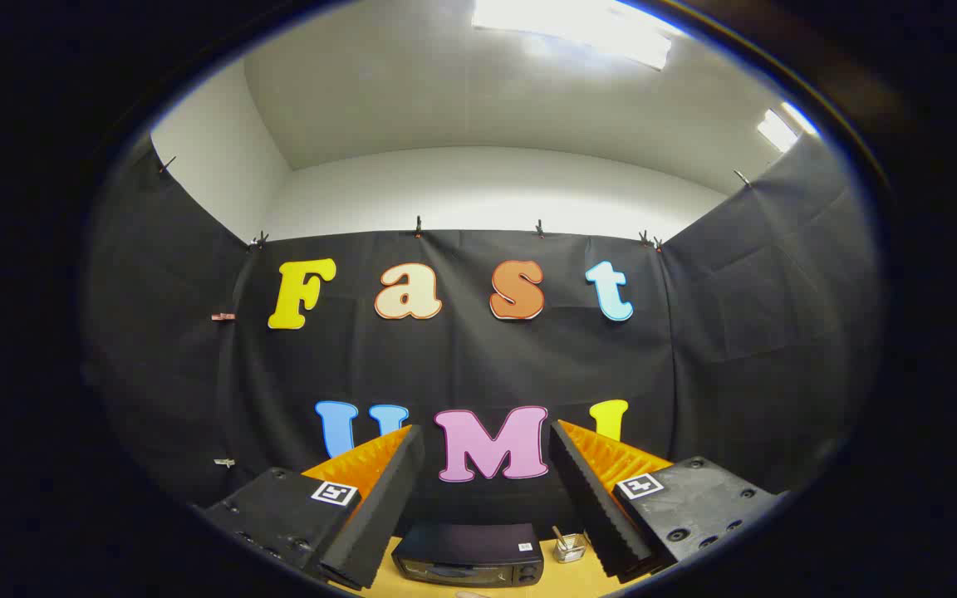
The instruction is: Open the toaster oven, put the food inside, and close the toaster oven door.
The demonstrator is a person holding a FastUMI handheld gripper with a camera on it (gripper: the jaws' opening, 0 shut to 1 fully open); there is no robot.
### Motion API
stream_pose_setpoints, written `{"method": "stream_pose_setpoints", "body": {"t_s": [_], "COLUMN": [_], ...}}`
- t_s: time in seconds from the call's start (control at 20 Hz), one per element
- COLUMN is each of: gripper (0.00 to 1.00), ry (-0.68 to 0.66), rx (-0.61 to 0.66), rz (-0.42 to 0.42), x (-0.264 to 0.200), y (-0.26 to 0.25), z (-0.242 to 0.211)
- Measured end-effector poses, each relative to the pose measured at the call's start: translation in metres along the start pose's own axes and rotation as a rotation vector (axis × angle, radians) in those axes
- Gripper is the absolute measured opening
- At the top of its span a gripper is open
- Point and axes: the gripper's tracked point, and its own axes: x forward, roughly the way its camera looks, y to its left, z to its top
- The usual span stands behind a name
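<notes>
Two ridged fingers of the tongs (487, 498) rise from the bottom of the frame, nearest the lens, one at lower left and one at lower right. They stand spread wide apart with nothing between them, and each finger block carries a small square black-and-white marker on its top face. Low in the gap between them, at the bottom centre of the frame, sits the black box-shaped toaster oven (468, 555), seen from above and in front. Its glass door appears closed, and two round knobs show at the right end of its front. It rests on the light wooden bench (566, 575), of which a narrow strip shows around it. Just to the right of the oven, apart from it and close to the inner edge of the right finger, stands a small clear glass jar (569, 547) with a thin stick leaning out of it. Behind the oven, black cloth covers the booth wall across the middle of the frame, pinned along its top edge by small clips. Above the cloth, in the upper half of the frame, are a plain white wall and ceiling with bright light panels at upper right.
</notes>
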Motion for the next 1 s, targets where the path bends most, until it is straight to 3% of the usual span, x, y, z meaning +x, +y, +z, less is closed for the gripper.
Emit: {"method": "stream_pose_setpoints", "body": {"t_s": [0.75,1.0], "gripper": [0.97,0.97], "ry": [0.054,0.059], "rx": [0.025,0.027], "rz": [0.046,0.013], "x": [0.007,0.01], "y": [-0.003,-0.019], "z": [-0.021,-0.026]}}
